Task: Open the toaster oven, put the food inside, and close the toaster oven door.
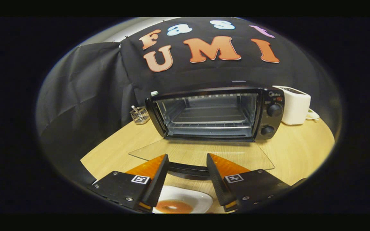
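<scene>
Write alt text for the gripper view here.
The toaster oven sits on the wooden table, its glass door folded down flat and empty rack showing. The gripper is open above a white plate holding a doughnut.

No wording could be read for certain. Right of centre in the frame, the toaster oven (214, 114) carried a small pale brand mark (275, 94) at the top of its control panel (271, 120), too small to make out. The tiny markings beside the two knobs (274, 110) were blurred as well. At lower centre, the gripper (187, 155) had its fingers spread apart. Each finger bore a square black-and-white coded marker (140, 179), a pattern without letters or numbers.
</scene>
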Demonstrator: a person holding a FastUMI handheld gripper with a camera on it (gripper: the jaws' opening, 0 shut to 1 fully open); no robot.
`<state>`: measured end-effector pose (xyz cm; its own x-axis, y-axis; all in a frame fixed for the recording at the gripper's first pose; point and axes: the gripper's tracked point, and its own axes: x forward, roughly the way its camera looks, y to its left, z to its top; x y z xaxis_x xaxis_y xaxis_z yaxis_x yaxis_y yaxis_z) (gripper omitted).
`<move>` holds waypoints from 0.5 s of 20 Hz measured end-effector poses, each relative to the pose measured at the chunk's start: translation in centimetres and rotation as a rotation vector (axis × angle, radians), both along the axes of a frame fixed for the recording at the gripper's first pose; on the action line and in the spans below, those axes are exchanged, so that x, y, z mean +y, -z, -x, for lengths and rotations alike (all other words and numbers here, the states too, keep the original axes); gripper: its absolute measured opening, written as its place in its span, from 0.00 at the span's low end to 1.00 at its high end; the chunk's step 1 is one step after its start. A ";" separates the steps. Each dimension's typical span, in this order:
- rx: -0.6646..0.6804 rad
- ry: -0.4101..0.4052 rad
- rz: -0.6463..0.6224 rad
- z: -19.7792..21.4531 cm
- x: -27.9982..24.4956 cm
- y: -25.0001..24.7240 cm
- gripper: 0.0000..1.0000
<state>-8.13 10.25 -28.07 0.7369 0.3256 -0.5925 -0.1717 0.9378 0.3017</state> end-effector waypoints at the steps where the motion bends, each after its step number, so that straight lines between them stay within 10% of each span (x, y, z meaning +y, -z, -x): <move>1: 0.003 -0.004 0.003 0.2 0.0 0.5 0.69; 10: 0.059 -0.016 -0.024 2.0 -0.2 1.9 0.66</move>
